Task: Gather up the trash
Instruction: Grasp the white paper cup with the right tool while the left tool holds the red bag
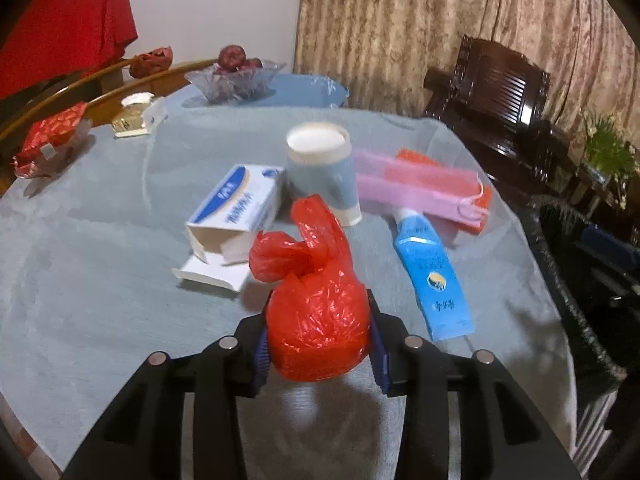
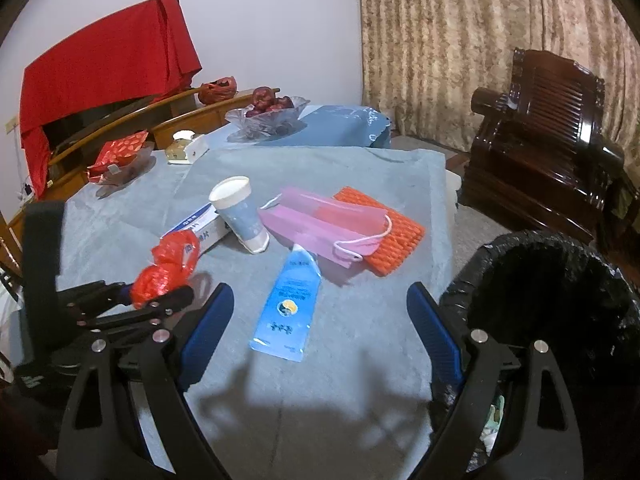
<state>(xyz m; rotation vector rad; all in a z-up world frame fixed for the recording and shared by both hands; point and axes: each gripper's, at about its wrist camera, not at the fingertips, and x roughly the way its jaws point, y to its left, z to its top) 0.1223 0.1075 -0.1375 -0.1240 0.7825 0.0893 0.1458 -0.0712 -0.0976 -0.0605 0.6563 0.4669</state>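
My left gripper (image 1: pixel 318 332) is shut on a knotted red plastic bag (image 1: pixel 316 320) and holds it above the blue-grey tablecloth (image 1: pixel 100 264); the bag also shows in the right wrist view (image 2: pixel 160 280), held at the left. My right gripper (image 2: pixel 320 308) is open and empty above the cloth, just short of a blue toothpaste tube (image 2: pixel 290 304). Behind lie an open white and blue box (image 1: pixel 236 212), a paper cup (image 1: pixel 324 172), a pink mask (image 2: pixel 324 228) and an orange foam net (image 2: pixel 384 236). A bin with a black liner (image 2: pixel 560 300) stands at the table's right edge.
A glass fruit bowl (image 2: pixel 268 116), a red gift packet (image 2: pixel 120 156) and a small tissue pack (image 2: pixel 184 148) sit at the far side. A dark wooden armchair (image 2: pixel 544 140) stands at the right by the curtain. A red cloth (image 2: pixel 100 68) hangs at the back left.
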